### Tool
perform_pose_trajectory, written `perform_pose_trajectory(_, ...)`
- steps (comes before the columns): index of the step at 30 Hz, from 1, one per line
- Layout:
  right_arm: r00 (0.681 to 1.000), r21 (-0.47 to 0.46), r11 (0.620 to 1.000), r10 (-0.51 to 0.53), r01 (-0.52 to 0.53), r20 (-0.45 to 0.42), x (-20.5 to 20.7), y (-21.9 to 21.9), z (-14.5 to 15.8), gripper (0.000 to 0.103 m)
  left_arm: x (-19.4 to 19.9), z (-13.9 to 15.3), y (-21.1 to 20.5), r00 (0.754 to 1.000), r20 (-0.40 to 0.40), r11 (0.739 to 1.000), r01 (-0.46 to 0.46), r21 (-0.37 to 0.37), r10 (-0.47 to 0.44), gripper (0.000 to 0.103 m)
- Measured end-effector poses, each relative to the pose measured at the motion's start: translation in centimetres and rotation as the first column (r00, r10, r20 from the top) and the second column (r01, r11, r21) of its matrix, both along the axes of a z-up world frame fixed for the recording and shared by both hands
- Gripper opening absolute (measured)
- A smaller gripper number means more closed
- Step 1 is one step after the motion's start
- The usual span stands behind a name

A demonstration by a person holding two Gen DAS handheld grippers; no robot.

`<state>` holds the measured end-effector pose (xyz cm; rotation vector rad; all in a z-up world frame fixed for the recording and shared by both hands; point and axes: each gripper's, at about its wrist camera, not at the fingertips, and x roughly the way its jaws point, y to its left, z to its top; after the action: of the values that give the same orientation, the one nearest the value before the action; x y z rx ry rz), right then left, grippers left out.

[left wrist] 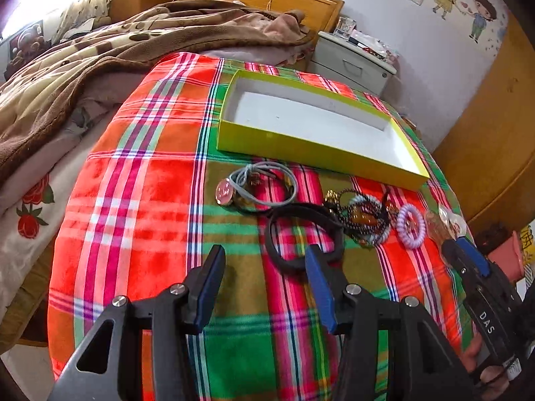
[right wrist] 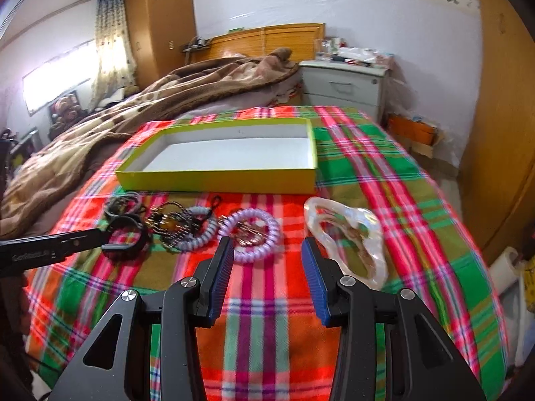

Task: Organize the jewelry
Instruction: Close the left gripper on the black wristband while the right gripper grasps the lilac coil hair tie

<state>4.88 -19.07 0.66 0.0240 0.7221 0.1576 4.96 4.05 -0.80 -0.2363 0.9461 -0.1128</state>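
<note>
Black hand-held gripper (left wrist: 264,254), blue ribbed pads (right wrist: 314,277), silver screws

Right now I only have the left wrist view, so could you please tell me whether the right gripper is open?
Observer: Yes, the right gripper is open, with nothing between its fingers.
Operator: What is the clear thing beside it?
Observer: A pearly translucent ring of irregular shape, lying flat on the plaid cloth just beyond the gripper's right finger.
Operator: Does it touch the purple coil?
Observer: No, the purple coil tie lies apart from it, with bare cloth between them.
</note>
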Motion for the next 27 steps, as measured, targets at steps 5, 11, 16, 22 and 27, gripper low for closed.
perform_pose_trajectory(5,0.997,0.025,0.998,0.065,-0.064,-0.036,2.1,0.3,-0.2,0.043,0.9,-0.5,-0.5,1.000,-0.023,0.999,0.018,0.029,-0.018,0.052)
perform_pose_trajectory(11,0.987,-0.021,0.989,0.146,-0.148,-0.073,4.1,0.9,-0.6,0.043,1.4,-0.5,-1.1,1.000,-0.019,0.993,0.018,0.121,-0.016,0.052)
perform_pose_trajectory(16,0.979,-0.035,0.984,0.170,-0.175,-0.113,5.8,0.6,-1.0,0.043,2.1,-1.1,-0.4,0.999,-0.045,0.985,-0.002,0.175,0.010,0.051)
perform_pose_trajectory(22,0.965,-0.048,0.973,0.215,-0.224,-0.149,6.5,0.6,-1.4,0.043,2.7,-1.1,-0.6,0.998,-0.067,0.980,0.016,0.199,-0.002,0.051)
perform_pose_trajectory(27,0.958,-0.083,0.965,0.233,-0.249,-0.168,6.6,0.9,-1.7,0.034,3.3,-1.2,-1.1,0.997,-0.074,0.973,0.035,0.229,-0.018,0.051)
